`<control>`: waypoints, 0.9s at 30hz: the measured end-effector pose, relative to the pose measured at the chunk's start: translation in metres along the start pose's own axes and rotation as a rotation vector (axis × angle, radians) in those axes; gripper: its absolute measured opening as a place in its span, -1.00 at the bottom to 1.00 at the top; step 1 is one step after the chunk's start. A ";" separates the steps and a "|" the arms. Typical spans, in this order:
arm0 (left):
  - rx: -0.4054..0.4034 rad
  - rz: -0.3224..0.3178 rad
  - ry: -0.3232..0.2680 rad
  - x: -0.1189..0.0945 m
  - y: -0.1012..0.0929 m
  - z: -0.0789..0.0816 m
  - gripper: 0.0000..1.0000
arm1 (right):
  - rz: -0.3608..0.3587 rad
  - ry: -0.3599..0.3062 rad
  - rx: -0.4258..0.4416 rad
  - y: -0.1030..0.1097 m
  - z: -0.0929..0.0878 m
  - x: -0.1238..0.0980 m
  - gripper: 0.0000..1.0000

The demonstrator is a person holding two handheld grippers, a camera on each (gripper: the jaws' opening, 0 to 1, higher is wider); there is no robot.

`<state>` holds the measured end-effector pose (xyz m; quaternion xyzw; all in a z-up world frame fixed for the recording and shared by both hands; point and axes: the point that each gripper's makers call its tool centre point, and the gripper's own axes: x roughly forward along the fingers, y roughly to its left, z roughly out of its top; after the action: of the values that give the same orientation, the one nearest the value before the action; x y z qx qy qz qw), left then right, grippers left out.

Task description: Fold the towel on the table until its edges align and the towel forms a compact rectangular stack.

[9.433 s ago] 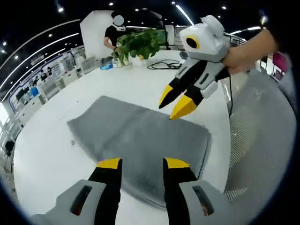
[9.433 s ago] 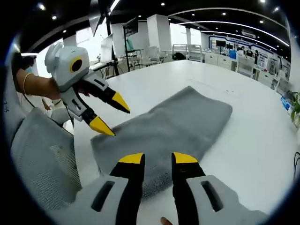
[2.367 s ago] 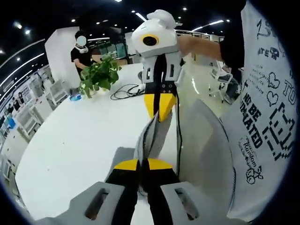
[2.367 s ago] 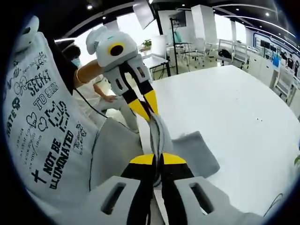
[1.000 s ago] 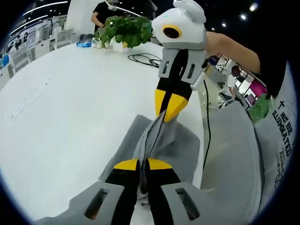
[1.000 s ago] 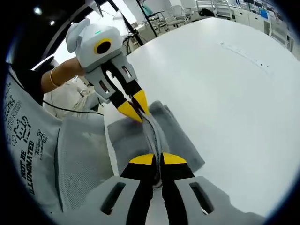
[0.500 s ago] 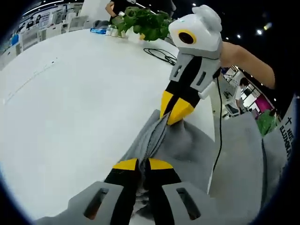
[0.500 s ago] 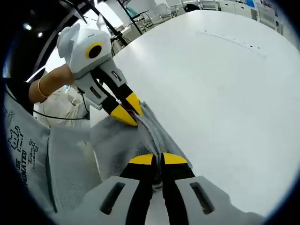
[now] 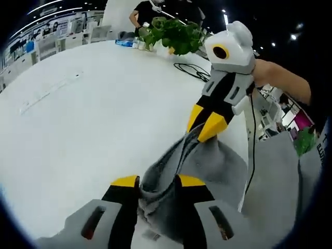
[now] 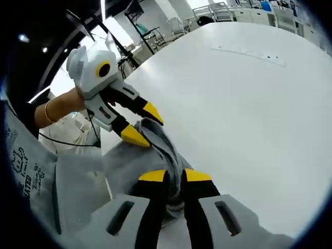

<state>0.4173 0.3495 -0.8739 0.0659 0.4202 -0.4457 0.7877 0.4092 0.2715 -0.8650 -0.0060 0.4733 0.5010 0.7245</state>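
Left gripper view shows a plant point(image 9: 174, 33) and cable point(image 9: 191, 70) behind the left gripper point(image 9: 157, 182), jaws apart around the bunched towel point(image 9: 207, 166) on the table point(image 9: 78, 119). In the right gripper view the right gripper point(image 10: 175, 176) has jaws slightly parted, cloth between them.

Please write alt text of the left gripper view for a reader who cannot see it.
A grey towel lies bunched on a white table between the open left gripper and the right gripper, held in a hand. A green plant stands behind.

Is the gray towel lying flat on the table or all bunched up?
Bunched up. The gray towel sits in rumpled folds between the left gripper and right gripper, not spread flat on the white table.
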 end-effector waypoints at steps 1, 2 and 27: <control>-0.005 0.007 -0.010 -0.003 0.001 0.001 -0.34 | -0.002 -0.013 0.001 0.000 0.002 -0.001 -0.72; -0.009 0.012 -0.022 -0.007 0.001 0.002 -0.31 | -0.002 -0.026 0.001 0.000 0.004 -0.002 -0.65; -0.166 0.044 -0.125 -0.045 -0.031 -0.034 0.01 | -0.059 -0.102 0.033 0.022 -0.033 -0.035 -0.26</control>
<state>0.3615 0.3768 -0.8546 -0.0186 0.4041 -0.3952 0.8247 0.3693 0.2412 -0.8490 0.0175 0.4437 0.4711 0.7622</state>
